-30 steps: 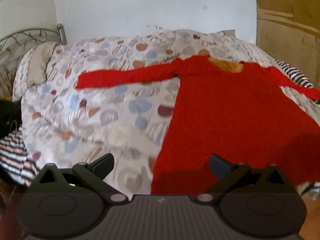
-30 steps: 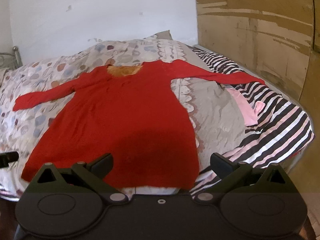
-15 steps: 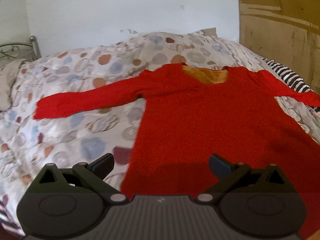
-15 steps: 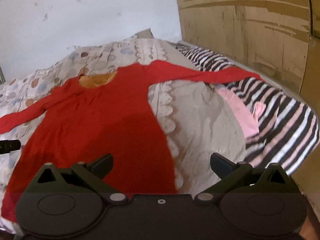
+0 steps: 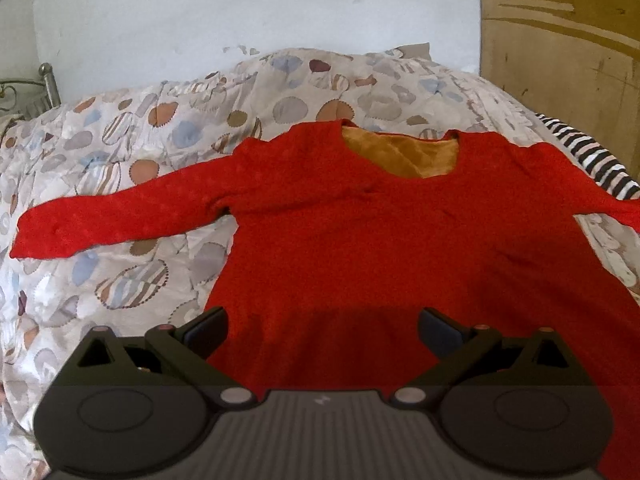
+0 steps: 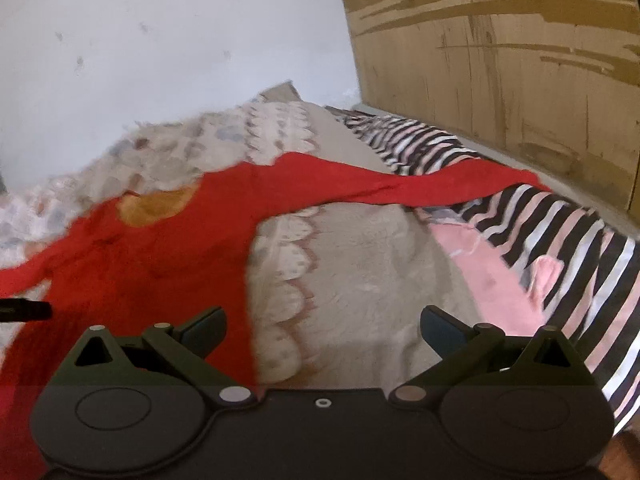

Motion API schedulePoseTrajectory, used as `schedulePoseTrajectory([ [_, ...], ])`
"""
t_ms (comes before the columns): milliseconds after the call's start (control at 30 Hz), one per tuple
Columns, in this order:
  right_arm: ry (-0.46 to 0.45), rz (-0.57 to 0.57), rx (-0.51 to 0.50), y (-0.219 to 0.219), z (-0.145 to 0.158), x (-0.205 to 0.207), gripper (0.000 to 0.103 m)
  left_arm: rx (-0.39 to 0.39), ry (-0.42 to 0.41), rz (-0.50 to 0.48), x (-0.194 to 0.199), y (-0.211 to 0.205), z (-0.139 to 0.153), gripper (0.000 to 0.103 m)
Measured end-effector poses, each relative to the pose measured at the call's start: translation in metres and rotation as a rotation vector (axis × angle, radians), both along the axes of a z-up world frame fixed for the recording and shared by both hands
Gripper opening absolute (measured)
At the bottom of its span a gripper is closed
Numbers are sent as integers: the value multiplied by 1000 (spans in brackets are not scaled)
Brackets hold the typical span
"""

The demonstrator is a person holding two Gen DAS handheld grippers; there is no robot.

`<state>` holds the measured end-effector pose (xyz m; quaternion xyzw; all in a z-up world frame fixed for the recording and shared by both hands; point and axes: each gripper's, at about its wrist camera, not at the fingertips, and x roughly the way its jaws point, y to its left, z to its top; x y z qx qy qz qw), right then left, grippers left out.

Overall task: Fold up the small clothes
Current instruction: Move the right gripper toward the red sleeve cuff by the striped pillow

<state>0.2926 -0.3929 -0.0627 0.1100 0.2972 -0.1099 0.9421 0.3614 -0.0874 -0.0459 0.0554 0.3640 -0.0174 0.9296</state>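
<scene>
A red long-sleeved dress (image 5: 384, 240) with an orange lining at the neck lies flat on the bed, both sleeves spread out. My left gripper (image 5: 322, 326) is open and empty, above the dress's lower body. In the right wrist view the dress (image 6: 140, 264) lies to the left, and its right sleeve (image 6: 420, 184) reaches across onto the striped blanket. My right gripper (image 6: 322, 326) is open and empty, above the grey quilt beside the dress's right edge. The tip of the left gripper (image 6: 24, 310) shows at that view's left edge.
The bed has a patterned quilt (image 5: 120, 184). A striped blanket (image 6: 560, 232) and a pink cloth (image 6: 492, 276) lie at the right. A wooden board (image 6: 500, 40) stands against the right side, a white wall (image 5: 240, 12) is behind, and a metal bed frame (image 5: 44, 80) is at the far left.
Both grippers have moved forward over the bed. The left view has swung right onto the dress's body; the right view has swung right towards the quilt and striped blanket. The dress has not moved.
</scene>
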Motion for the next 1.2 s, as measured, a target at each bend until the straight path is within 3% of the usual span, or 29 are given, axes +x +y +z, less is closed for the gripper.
schedulePoseTrajectory([
  [133,110,-51,-139,-8,-10,23,103,6,13,18,7,0,-10,103],
  [300,124,-72,-209,-27,-13,34,103,10,31,27,12,0,-19,103],
  [433,114,-79,-165,-46,-11,43,103,1,52,37,16,-1,-27,103],
  [600,146,-76,45,-70,-17,57,103,-20,38,56,15,0,-42,103],
  [733,171,-92,-13,-67,-21,64,103,-42,-29,57,5,4,-53,103],
  [867,108,-119,-92,-72,-14,70,103,-74,-103,55,-6,9,-61,103],
  [1033,-29,-149,2,-102,-10,85,103,-113,-150,57,-12,14,-68,103],
  [1167,-88,-249,39,-136,-10,107,101,-109,-151,56,-12,14,-68,103],
  [1200,-92,-288,49,-146,-10,112,97,-111,-151,57,-12,14,-68,103],
])
